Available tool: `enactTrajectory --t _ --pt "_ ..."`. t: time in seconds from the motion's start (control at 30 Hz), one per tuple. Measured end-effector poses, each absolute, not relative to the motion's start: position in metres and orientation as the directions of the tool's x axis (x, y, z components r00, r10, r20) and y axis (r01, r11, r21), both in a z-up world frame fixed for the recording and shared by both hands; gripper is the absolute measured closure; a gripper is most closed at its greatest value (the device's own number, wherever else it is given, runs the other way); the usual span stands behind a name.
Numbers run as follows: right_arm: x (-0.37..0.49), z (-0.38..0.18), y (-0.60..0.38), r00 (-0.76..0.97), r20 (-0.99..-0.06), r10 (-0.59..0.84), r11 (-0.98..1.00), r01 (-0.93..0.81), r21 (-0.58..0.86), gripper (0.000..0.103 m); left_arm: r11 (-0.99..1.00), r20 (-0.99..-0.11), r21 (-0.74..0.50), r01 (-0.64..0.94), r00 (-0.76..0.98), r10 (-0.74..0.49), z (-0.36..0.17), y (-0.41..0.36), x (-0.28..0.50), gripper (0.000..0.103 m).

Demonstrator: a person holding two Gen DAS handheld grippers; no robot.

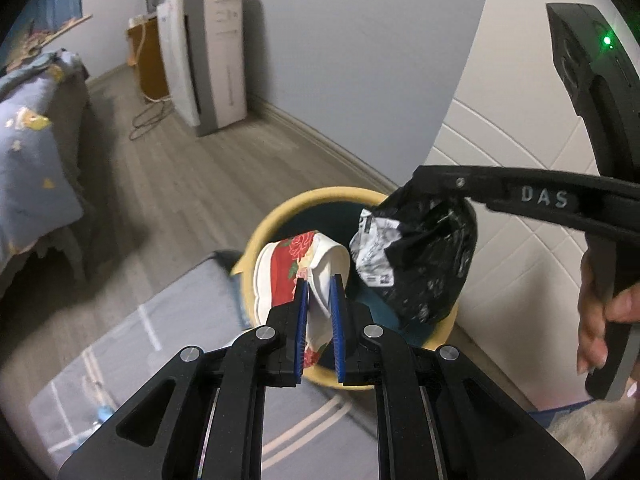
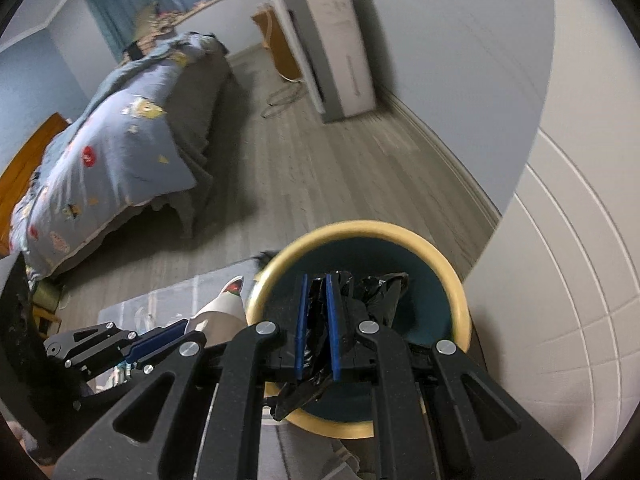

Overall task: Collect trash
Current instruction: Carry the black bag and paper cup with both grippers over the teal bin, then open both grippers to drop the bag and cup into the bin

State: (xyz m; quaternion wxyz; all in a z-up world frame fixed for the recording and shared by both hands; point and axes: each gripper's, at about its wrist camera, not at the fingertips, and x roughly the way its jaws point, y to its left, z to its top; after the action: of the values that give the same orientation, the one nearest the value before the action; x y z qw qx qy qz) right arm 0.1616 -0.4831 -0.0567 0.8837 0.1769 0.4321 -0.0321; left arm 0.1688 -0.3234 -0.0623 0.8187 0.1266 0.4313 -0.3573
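A round bin with a yellow rim (image 1: 312, 196) and a dark teal inside stands on the floor by the wall; it also shows in the right wrist view (image 2: 452, 276). My left gripper (image 1: 320, 280) is shut on a crushed paper cup with a red flower print (image 1: 296, 256) and holds it over the bin's near left side. My right gripper (image 2: 317, 278) is shut on a crumpled black plastic bag (image 2: 380, 288) over the bin's mouth. The bag with its white label (image 1: 420, 256) hangs from the right gripper's fingers in the left wrist view. The cup (image 2: 224, 304) sits at the bin's left rim.
A grey rug (image 1: 120, 344) lies under the bin's near side. A bed with a blue cover (image 2: 120, 152) stands to the left. A white and grey cabinet (image 2: 340, 40) with cables beside it stands at the far wall. A white panelled door (image 2: 560, 280) is right of the bin.
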Motion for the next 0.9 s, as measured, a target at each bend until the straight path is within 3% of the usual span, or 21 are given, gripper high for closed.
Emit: enactTrajectory --t 0.33,0.4,0.57,0.6,0.7,0.8,0.9 --pt "0.165 -0.075 -0.490 0.575 -0.818 0.007 0.932 0.292 0.213 0.093 0.694 -0.800 -0.078 0.716 0.371 -0.473 -0.085 -0.353 0.175 0.090" --pt "0.165 -0.075 -0.489 0.573 -0.820 0.003 0.932 0.295 0.209 0.093 0.698 -0.799 -0.081 0.712 0.373 -0.472 -0.085 -0.349 0.178 0.083" --pt "0.165 -0.075 -0.488 0.565 -0.825 0.006 0.929 0.302 0.213 0.092 0.710 -0.792 -0.095 0.697 0.380 -0.478 -0.082 -0.338 0.181 0.077" --pt "0.165 -0.075 -0.488 0.564 -0.826 0.006 0.929 0.302 0.214 0.089 0.715 -0.790 -0.096 0.693 0.384 -0.478 -0.081 -0.336 0.181 0.074" --pt "0.165 -0.070 -0.483 0.571 -0.821 0.007 0.932 0.293 0.212 0.062 0.725 -0.783 -0.103 0.681 0.394 -0.481 -0.075 -0.326 0.180 0.072" --pt "0.163 -0.063 -0.473 0.581 -0.814 0.001 0.940 0.277 0.199 0.053 0.737 -0.779 -0.107 0.667 0.405 -0.479 -0.069 -0.316 0.179 0.071" --pt "0.162 -0.056 -0.466 0.588 -0.809 -0.001 0.944 0.269 0.194 0.032 0.743 -0.771 -0.117 0.659 0.411 -0.486 -0.061 -0.303 0.176 0.069"
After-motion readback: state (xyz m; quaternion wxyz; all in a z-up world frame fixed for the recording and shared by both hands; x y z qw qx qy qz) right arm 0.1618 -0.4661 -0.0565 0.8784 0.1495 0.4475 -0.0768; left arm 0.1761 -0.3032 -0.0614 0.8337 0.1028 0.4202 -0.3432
